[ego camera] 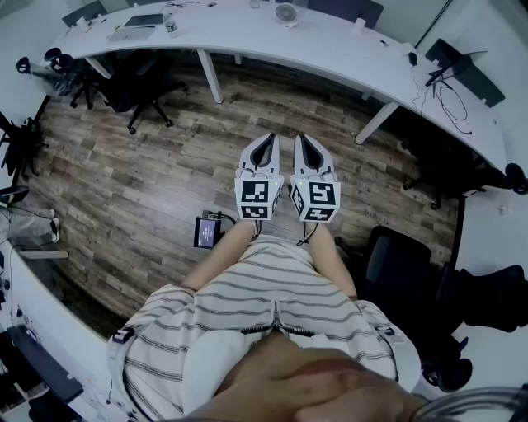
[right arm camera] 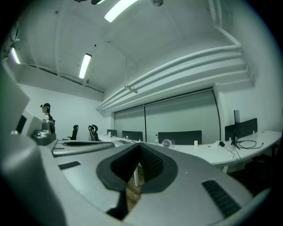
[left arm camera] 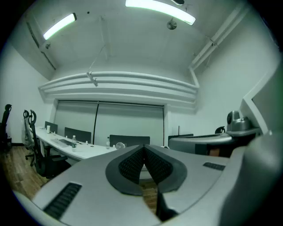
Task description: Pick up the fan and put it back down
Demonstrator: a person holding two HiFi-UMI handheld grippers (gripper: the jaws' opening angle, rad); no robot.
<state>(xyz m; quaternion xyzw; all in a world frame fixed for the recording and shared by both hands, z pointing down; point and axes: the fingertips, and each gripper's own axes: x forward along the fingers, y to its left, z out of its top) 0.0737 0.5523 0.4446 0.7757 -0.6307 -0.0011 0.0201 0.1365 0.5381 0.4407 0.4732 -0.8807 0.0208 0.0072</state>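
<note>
Close in front of the person's striped shirt (ego camera: 247, 305), the left hand-held gripper (ego camera: 266, 142) and the right hand-held gripper (ego camera: 304, 143) sit side by side, almost touching, both level and aimed forward. Each has a marker cube (ego camera: 257, 199) at its rear end, toward the body. The left hand-held gripper's ribbed pads (left arm camera: 131, 166) are pressed together at the tips with nothing between them. The right hand-held gripper's pads (right arm camera: 151, 164) meet at the tips in the same way and pinch nothing.

Beneath both lies a wood-plank floor (ego camera: 148, 181). Down on it, just left of the left hand-held gripper, sits a small dark device (ego camera: 206, 231) with a lit screen. To the right of the right hand-held gripper stands a black office chair (ego camera: 398, 265).

Well ahead of both, a long curved white worktop (ego camera: 330, 45) spans the room. The fan (ego camera: 285, 12), small, round and pale, stands upright on it, almost straight ahead and far out of reach. In the left gripper view it shows just left of the closed tips (left arm camera: 119, 145), and in the right gripper view just right of them (right arm camera: 166, 142). On the worktop to the fan's left are a water bottle (ego camera: 170, 25) and a flat laptop-like item (ego camera: 142, 21). Far to its right lie looped black cables (ego camera: 450, 99). Dark partition screens (right arm camera: 179, 137) stand along the worktop's far edge.
</note>
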